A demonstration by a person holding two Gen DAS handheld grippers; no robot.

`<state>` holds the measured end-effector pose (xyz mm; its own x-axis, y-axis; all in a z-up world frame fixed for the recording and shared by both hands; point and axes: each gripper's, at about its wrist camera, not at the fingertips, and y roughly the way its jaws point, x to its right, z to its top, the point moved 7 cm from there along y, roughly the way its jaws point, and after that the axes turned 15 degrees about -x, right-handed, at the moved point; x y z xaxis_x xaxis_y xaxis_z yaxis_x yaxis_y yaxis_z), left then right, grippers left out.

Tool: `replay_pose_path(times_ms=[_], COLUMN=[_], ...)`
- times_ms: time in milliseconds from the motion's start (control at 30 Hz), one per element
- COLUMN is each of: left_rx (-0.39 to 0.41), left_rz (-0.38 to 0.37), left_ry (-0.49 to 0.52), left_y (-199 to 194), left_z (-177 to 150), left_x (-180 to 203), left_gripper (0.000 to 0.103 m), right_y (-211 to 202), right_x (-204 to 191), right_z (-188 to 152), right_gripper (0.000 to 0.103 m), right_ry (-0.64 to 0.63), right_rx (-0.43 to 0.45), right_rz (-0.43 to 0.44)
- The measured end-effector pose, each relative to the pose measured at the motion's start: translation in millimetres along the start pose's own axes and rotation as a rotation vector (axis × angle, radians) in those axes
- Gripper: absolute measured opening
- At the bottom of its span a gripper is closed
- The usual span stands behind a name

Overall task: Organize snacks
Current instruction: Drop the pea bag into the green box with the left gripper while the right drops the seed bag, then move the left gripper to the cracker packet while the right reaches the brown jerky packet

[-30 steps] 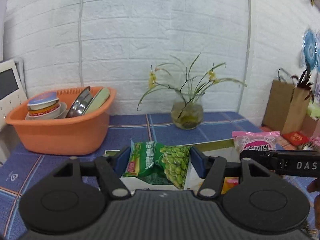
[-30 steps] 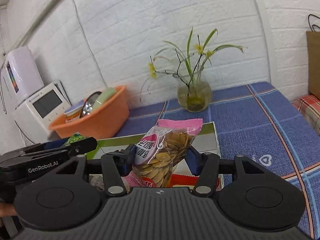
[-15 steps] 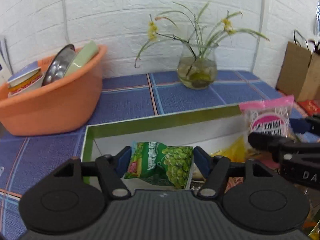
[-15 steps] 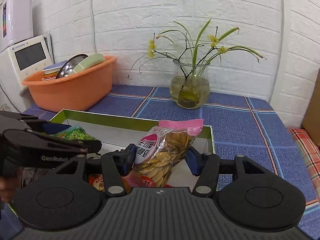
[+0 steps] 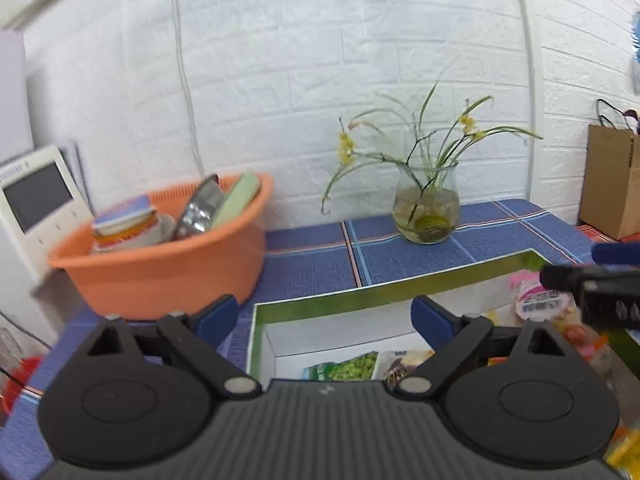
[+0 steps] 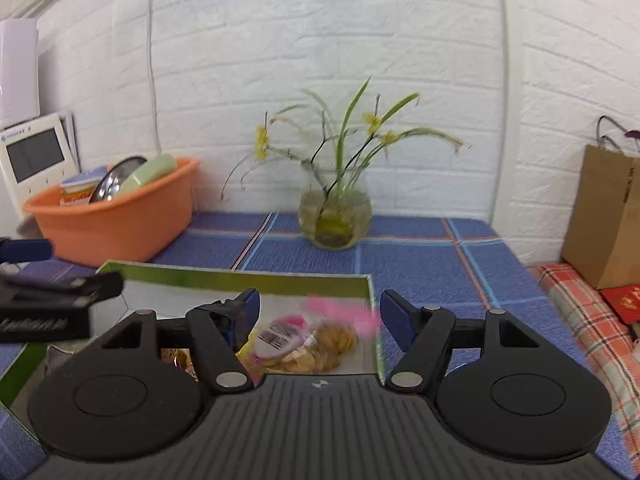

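With both tongs' jaws just opened wide and empty above the box (image 6: 224, 278), the biscuit bag (image 6: 308, 344) lies inside it, directly below the right gripper (image 6: 318, 314), and the pea bag (image 5: 344, 366) below the left gripper (image 5: 324, 316).

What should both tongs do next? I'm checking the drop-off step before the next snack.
Probably lift both clear of the box. The left tongs and right tongs have just been opening and hold nothing; the green pea packet and the pink-topped chip bag lie inside the box, free of the pads.

One box (image 6: 240, 278), two snack packets, one basin (image 5: 160, 276), one vase (image 5: 426, 216), one paper bag (image 6: 600, 216).
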<state>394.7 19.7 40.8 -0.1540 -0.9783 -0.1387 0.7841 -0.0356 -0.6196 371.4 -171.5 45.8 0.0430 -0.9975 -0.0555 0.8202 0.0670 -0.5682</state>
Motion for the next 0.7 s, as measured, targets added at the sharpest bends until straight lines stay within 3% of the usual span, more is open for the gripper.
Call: replay_pose_path(times_ms=[200, 367, 533, 700], left_rx=[0.046, 0.065, 0.042, 0.010], left_rz=[-0.051, -0.090, -0.195, -0.273], left_ry=[-0.039, -0.149, -0.227, -0.166], left_y=[-63, -100, -117, -117], left_z=[-42, -93, -144, -175], left_x=[-1, -11, -16, 6], left_gripper=[0.093, 0.094, 0.094, 0.096], right_y=[-36, -83, -127, -148], right_x=[-6, -1, 2, 0], right_z=[-8, -34, -96, -149], right_gripper=[0.103, 0.103, 0.103, 0.103], right_ry=[-0.001, 0.074, 0.076, 0.092], right_rx=[0.081, 0.162, 0.177, 0.151], right_rz=[-0.006, 0.028, 0.157, 0.351])
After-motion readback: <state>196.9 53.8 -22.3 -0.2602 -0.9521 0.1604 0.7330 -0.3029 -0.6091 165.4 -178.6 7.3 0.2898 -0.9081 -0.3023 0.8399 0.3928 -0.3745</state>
